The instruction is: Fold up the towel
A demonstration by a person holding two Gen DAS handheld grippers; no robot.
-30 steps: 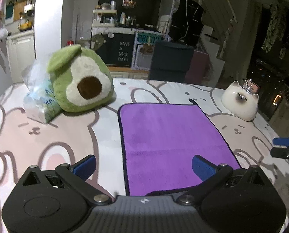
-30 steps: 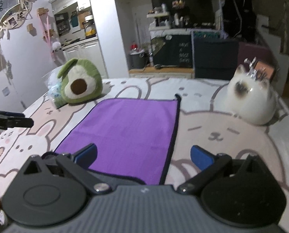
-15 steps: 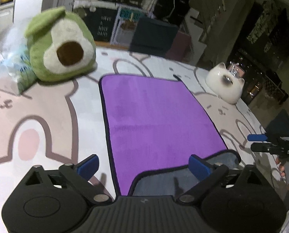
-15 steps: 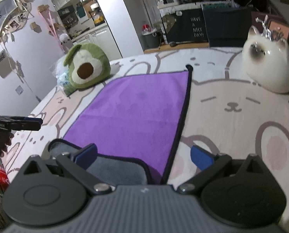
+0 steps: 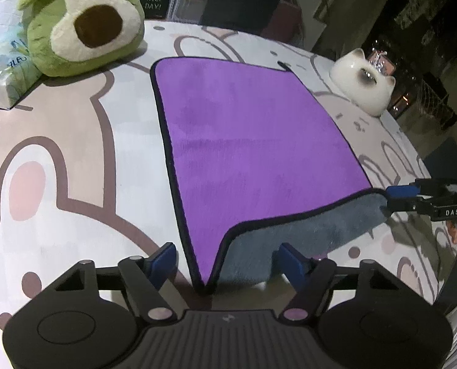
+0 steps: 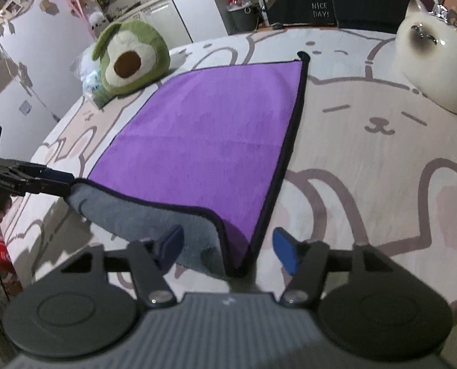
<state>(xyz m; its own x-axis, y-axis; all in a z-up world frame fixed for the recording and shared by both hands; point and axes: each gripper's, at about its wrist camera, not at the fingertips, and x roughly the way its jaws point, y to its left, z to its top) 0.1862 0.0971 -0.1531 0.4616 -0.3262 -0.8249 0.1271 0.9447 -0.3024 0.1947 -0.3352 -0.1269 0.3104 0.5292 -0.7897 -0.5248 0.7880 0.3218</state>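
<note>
Towel (image 5: 253, 141) lies flat on the bear-print cover (image 5: 59, 153), near edge lifted grey-side out. Your left gripper (image 5: 225, 258) and right gripper (image 6: 228, 246) seem clamped on its near corners; carry both forward level, keeping the edge taut.

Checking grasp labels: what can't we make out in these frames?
- Left wrist view: whether the left gripper pinches the towel; the corner sits in a gap between the pads.
- Right wrist view: same for the right gripper.
- Left wrist view: bag beside the avocado plush, cut off by the frame edge, print blurred.
</note>
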